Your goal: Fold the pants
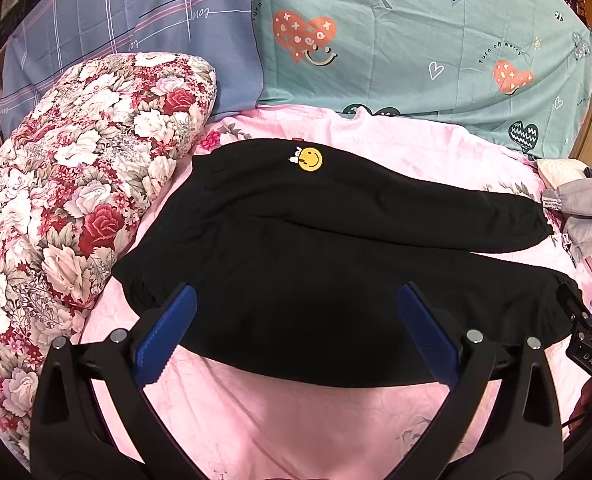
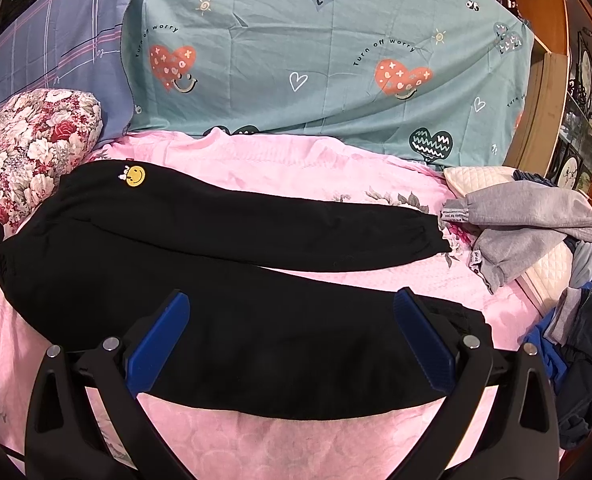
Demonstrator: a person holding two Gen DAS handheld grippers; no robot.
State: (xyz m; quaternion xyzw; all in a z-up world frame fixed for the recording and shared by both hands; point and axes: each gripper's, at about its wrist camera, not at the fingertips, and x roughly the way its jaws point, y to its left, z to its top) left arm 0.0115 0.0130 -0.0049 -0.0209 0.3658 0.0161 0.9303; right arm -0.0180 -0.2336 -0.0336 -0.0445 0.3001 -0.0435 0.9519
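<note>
Black pants (image 1: 296,240) with a yellow smiley patch (image 1: 311,159) lie flat on the pink bedspread (image 1: 296,420), waistband to the left, both legs running right. My left gripper (image 1: 296,300) is open and empty, hovering over the near leg close to the waist end. My right gripper (image 2: 292,304) is open and empty above the near leg of the pants (image 2: 256,320), nearer its cuff. The right gripper's black body also shows at the right edge of the left wrist view (image 1: 587,336).
A floral pillow (image 1: 76,200) lies left of the waistband. Teal heart-print fabric (image 1: 415,40) and blue plaid fabric (image 1: 136,32) cover the back. A grey garment (image 2: 523,220) and a pile of dark clothes (image 2: 583,352) lie at the right.
</note>
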